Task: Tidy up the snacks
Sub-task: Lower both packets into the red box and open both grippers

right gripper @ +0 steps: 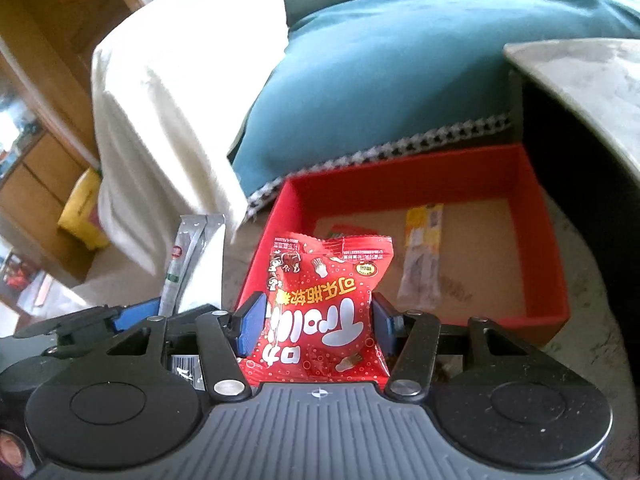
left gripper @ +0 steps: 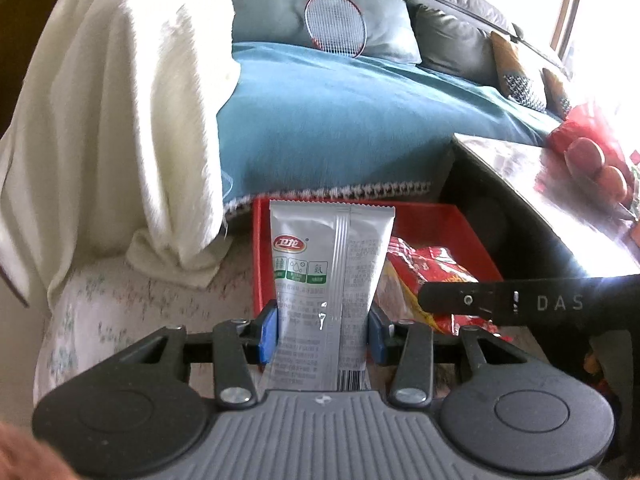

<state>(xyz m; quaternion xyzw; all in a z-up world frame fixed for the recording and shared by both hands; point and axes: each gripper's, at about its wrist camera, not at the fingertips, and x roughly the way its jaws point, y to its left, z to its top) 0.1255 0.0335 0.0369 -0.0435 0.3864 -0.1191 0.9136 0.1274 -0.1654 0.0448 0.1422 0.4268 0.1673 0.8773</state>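
In the left wrist view the left gripper (left gripper: 323, 330) sits at lower centre, its blue pads (left gripper: 267, 334) clamped on either side of a silver snack packet (left gripper: 330, 276); the packet stands upright between them, its crimped top edge reaching up in front of the red box (left gripper: 452, 226) at the middle of the frame; a red snack bag (left gripper: 430, 270) lies to the right of the silver packet, in front of the box's right half; the black finger of the other gripper crosses the lower right of the frame, over that bag.

In the right wrist view the right gripper (right gripper: 318, 326) holds the red snack bag (right gripper: 326, 312) at lower centre, pads pressed to both of its sides; the bag hangs over the near left corner of the red box (right gripper: 536, 216); on the box's cardboard floor lies a yellow-and-clear stick packet (right gripper: 422, 256), right of centre, and part of another wrapper shows behind the bag's top edge; the silver snack packet (right gripper: 188, 264) appears at the left, just outside the box, held in the left gripper (right gripper: 132, 314).

A white blanket (left gripper: 132, 120) drapes the upper left of both views; a teal sofa cover (left gripper: 340, 120) fills the middle above the box; a badminton racket (left gripper: 335, 24) rests on the cushions at top centre of the left view; a pale tabletop (right gripper: 580, 92) enters from the right.
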